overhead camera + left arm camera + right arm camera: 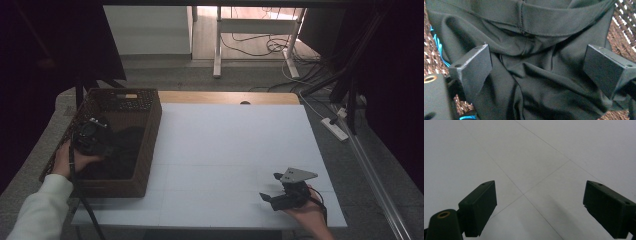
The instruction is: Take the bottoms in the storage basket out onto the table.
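The left gripper (pixel 537 65) points down into a brown woven basket (pixel 621 27), its two black jaws standing wide apart with nothing pressed between them. Beneath and between the jaws lies a dark, crumpled garment (pixel 534 82), folded into soft creases, with a flat stitched band (pixel 544 20) running across its upper part and a seam dropping from the middle of that band. Basket weave shows at the right and left edges, and a thin bright-blue cord (pixel 437 45) runs along the left edge just beside the cloth.
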Motion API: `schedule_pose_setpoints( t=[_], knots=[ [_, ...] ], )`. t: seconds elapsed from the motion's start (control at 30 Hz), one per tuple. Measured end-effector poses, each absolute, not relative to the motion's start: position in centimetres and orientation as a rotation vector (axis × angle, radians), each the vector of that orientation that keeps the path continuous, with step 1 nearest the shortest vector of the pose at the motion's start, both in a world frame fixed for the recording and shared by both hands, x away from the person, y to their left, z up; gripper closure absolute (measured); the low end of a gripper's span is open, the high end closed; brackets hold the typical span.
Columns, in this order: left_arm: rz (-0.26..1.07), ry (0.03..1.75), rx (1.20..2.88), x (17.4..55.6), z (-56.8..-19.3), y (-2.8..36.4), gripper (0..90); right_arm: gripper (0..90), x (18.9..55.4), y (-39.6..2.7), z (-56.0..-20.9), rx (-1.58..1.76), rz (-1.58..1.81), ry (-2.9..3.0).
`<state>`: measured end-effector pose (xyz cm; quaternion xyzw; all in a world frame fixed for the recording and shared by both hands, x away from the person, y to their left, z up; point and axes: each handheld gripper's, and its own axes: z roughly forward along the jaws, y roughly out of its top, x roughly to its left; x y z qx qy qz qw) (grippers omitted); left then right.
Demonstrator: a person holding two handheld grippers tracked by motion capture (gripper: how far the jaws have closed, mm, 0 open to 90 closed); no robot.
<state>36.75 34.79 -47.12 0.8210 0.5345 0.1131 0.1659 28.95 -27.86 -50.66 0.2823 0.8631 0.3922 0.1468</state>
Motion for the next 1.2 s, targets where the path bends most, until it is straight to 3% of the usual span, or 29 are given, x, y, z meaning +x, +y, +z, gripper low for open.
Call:
schedule_pose_setpoints(
  t=[0.63, 1.2],
  knots=[
    [0.19, 1.554, 2.459, 37.7, -48.9, 34.1, 3.9, 11.8, 29.0, -27.8, -50.8, 0.813, 1.1, 2.498],
    [0.164, 1.583, 2.55, 38.8, -50.5, 33.2, 2.8, 11.8, 29.0, -27.7, -51.0, 0.811, 1.086, 2.513]
  ],
)
